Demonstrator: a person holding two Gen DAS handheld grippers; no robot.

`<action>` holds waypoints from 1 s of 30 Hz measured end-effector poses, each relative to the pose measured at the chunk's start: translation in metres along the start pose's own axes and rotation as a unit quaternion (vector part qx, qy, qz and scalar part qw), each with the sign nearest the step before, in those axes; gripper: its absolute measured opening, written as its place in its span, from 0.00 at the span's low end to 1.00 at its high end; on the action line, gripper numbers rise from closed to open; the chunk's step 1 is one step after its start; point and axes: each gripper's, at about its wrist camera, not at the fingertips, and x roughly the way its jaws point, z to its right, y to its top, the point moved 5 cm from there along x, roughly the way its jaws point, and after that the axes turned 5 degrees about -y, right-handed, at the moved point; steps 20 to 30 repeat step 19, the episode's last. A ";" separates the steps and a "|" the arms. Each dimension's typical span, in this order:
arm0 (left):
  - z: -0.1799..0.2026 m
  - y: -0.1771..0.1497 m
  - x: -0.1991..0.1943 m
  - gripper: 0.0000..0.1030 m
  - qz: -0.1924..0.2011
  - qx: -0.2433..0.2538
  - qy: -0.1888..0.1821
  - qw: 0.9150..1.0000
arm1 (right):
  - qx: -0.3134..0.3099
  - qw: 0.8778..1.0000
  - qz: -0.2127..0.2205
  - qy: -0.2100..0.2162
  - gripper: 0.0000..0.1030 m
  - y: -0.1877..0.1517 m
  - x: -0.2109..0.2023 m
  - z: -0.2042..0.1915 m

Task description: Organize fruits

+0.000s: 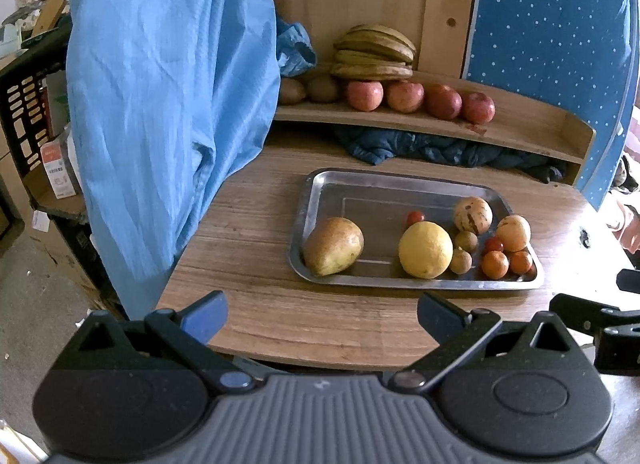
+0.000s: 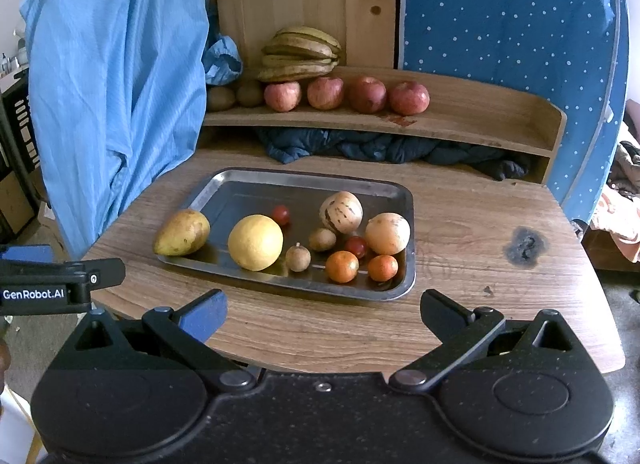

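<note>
From the left wrist, the left tool (image 1: 322,314) hung open and empty short of the steel tray (image 1: 320,184) on the desk (image 1: 248,232). The pear (image 1: 333,245) leaned at the tray's near-left rim; a careless nudge might tip it out.

From the right wrist, the right tool (image 2: 324,314) gaped empty too. The tray held a lemon (image 2: 255,242), tangerines (image 2: 341,266) and small tomatoes (image 2: 281,214), crowded enough to roll when one was lifted.

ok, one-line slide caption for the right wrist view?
Open right tool faces a metal tray of pear, lemon and small fruit; apples and bananas sit on the shelf.
</note>
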 end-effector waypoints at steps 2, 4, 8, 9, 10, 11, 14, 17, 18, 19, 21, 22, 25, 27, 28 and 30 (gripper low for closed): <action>0.000 0.001 0.002 1.00 -0.001 0.000 -0.001 1.000 | -0.001 1.000 -0.002 0.000 0.99 0.000 0.002 -0.001; 0.000 0.001 0.003 1.00 -0.003 0.002 0.001 1.000 | -0.002 1.000 -0.004 0.002 0.99 0.001 0.003 0.000; -0.001 0.002 0.006 1.00 -0.004 0.003 -0.002 1.000 | -0.003 1.000 -0.006 0.002 0.99 0.002 0.006 -0.001; -0.001 0.002 0.006 1.00 -0.004 0.003 -0.001 1.000 | -0.003 1.000 -0.006 0.002 0.99 0.002 0.006 -0.002; -0.001 0.002 0.007 1.00 -0.004 0.003 -0.001 1.000 | -0.003 1.000 -0.007 0.002 0.99 0.002 0.007 -0.002; -0.001 0.002 0.007 1.00 -0.004 0.003 -0.003 1.000 | -0.003 1.000 -0.008 0.001 0.99 0.002 0.007 -0.002; -0.002 0.002 0.007 1.00 -0.002 0.001 -0.002 1.000 | -0.003 1.000 -0.011 0.000 0.99 0.002 0.009 -0.003; -0.004 0.002 0.008 1.00 -0.002 -0.004 0.000 1.000 | -0.004 1.000 -0.013 0.000 0.99 0.001 0.009 -0.004; -0.005 0.002 0.009 1.00 -0.003 -0.005 0.001 1.000 | -0.004 1.000 -0.014 0.000 0.99 0.001 0.010 -0.004; -0.005 0.002 0.010 1.00 -0.004 -0.005 0.000 1.000 | -0.004 1.000 -0.015 0.000 0.99 0.001 0.010 -0.004; -0.005 0.002 0.010 1.00 -0.004 -0.005 0.000 1.000 | -0.004 1.000 -0.015 0.000 0.99 0.001 0.010 -0.004; -0.005 0.002 0.010 1.00 -0.004 -0.005 0.000 1.000 | -0.004 1.000 -0.015 0.000 0.99 0.001 0.010 -0.004; -0.005 0.002 0.010 1.00 -0.004 -0.005 0.000 1.000 | -0.004 1.000 -0.015 0.000 0.99 0.001 0.010 -0.004; -0.005 0.002 0.010 1.00 -0.004 -0.005 0.000 1.000 | -0.004 1.000 -0.015 0.000 0.99 0.001 0.010 -0.004; -0.005 0.002 0.010 1.00 -0.004 -0.005 0.000 1.000 | -0.004 1.000 -0.015 0.000 0.99 0.001 0.010 -0.004; -0.005 0.002 0.010 1.00 -0.004 -0.005 0.000 1.000 | -0.004 1.000 -0.015 0.000 0.99 0.001 0.010 -0.004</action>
